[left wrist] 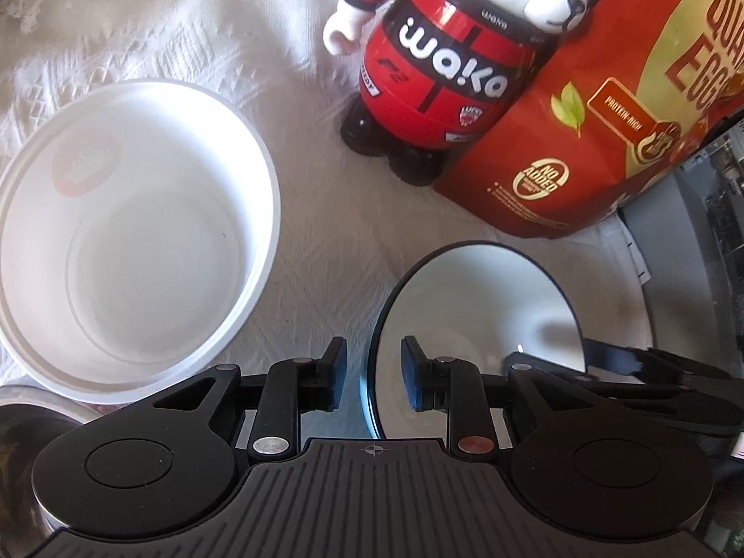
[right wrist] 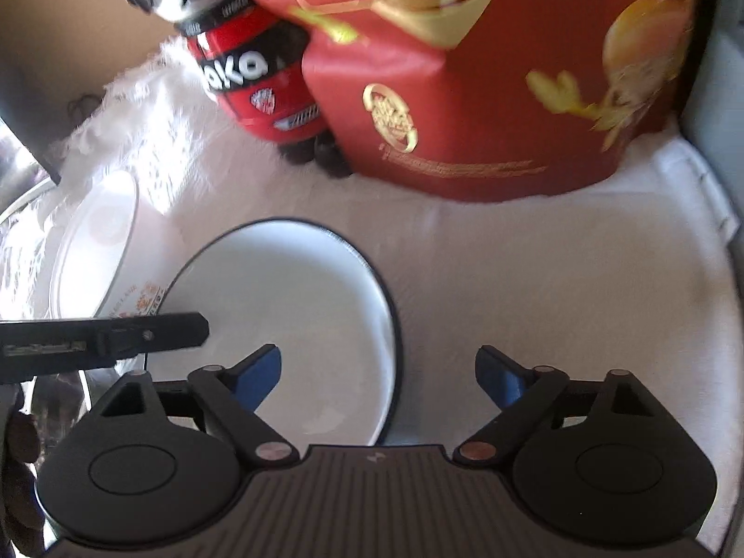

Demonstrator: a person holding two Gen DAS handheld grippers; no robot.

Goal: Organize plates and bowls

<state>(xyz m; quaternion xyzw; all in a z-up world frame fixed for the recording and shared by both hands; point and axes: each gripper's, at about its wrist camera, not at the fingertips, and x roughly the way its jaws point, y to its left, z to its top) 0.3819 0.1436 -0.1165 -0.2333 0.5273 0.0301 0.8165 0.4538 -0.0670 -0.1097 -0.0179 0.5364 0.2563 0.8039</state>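
Note:
A white plate with a dark rim lies on the white cloth; it also shows in the right wrist view. My left gripper is open, its pads on either side of the plate's left rim without closing on it. My right gripper is wide open, its left pad over the plate and its right pad over bare cloth. A large white plastic bowl stands empty to the left; in the right wrist view the bowl is at the left edge.
A red Waka bear figure and a red food bag stand at the back. A metal bowl is at the lower left. The left gripper's finger reaches into the right wrist view.

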